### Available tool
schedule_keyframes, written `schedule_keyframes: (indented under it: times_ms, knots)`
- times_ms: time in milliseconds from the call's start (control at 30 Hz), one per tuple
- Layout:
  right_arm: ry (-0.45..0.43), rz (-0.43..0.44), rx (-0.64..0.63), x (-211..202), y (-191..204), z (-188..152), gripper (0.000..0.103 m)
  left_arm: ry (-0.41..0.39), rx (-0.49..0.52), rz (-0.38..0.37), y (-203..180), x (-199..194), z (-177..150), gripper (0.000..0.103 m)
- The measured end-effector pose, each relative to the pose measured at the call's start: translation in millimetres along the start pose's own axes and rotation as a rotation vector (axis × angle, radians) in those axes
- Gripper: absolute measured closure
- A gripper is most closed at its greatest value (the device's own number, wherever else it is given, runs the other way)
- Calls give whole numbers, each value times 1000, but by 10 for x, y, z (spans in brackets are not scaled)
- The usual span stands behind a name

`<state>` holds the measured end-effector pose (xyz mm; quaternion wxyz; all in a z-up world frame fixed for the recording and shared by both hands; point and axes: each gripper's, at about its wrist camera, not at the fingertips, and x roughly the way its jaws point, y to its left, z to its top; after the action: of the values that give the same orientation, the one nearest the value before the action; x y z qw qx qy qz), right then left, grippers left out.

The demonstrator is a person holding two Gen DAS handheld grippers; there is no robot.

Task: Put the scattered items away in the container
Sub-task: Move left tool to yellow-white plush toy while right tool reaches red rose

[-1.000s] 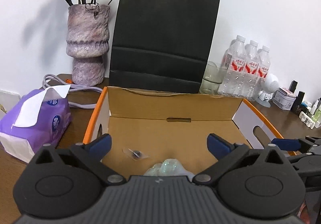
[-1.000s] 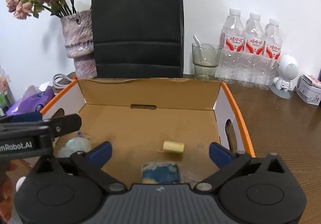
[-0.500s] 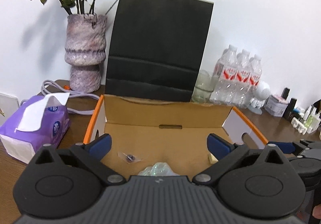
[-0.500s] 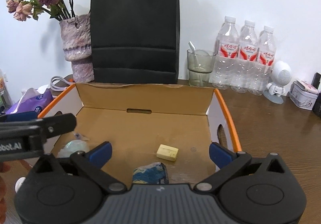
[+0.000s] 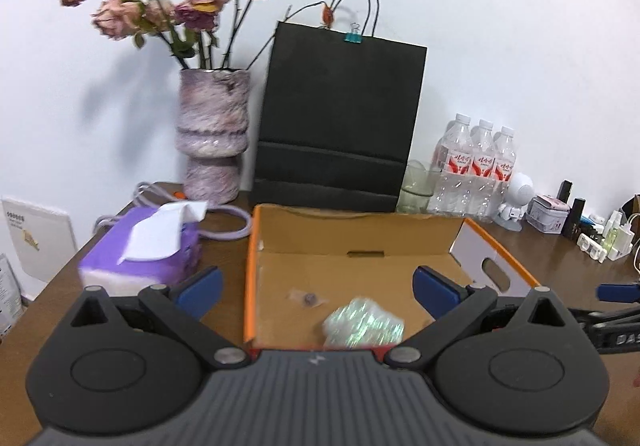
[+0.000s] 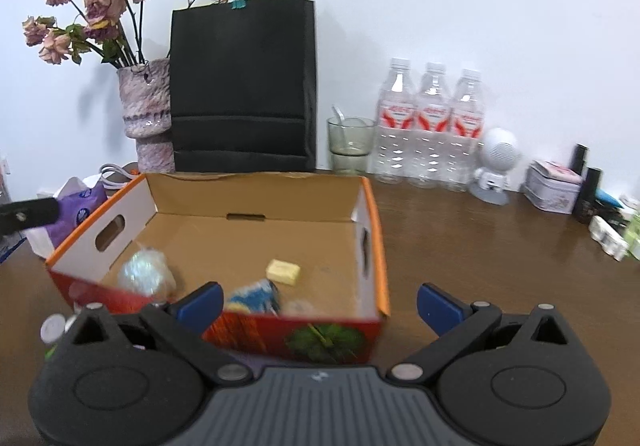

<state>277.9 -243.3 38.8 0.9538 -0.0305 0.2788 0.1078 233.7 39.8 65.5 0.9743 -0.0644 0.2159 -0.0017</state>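
Note:
An open cardboard box (image 5: 250,266) (image 6: 370,206) with orange rims stands on the brown table. Inside lie a shiny clear wrapper ball (image 5: 362,328) (image 6: 146,276), a small clear packet (image 5: 308,299), a yellow block (image 6: 283,271) and a blue and yellow item (image 6: 254,296). My left gripper (image 5: 318,288) is open and empty, above the box's near edge. My right gripper (image 6: 320,304) is open and empty, in front of the box's near wall. A small silver cap (image 6: 52,328) lies outside the box at the left.
Behind the box stand a black paper bag (image 5: 340,126), a vase of dried roses (image 5: 214,138), a glass (image 6: 350,144) and three water bottles (image 6: 434,126). A purple tissue pack (image 5: 148,246) lies left. A white figure (image 6: 496,170), a tin (image 6: 554,186) and small bottles stand right.
Both grippers have pulled back and up from the box, so the whole box and more of the table show. Both stay open and empty.

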Motion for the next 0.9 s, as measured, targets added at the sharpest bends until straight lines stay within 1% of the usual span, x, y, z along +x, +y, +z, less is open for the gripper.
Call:
schedule_keyframes:
  times_ms: [100,233,300,367,433,533,700,900]
  knots:
    - [-2,-14,20,-194,-91,-187,0,12,-12,9,89,-178,-134,0]
    - [6,-26,44,-455,-170,-542,0,50,-28,5,148,-388,-414,0]
    - [21,-29,52,-540,-180,-729,0,88,-32,-11,146,-449,-550,0]
    - [40,-28,55,-594,-167,-899,0,129,-47,-44,133,-477,-659,0]
    - [59,-19,56,-612,-143,-1017,0,151,-52,-66,90,-485,-715,0]
    - [77,-11,49,-583,-109,-1066,0,159,-35,-76,-20,-482,-726,0]
    - [71,-5,31,-551,-58,-1053,0,174,-11,-95,-160,-448,-733,0]
    - [101,-26,-31,-396,-39,-1059,0,232,14,-115,-278,-266,-737,0]
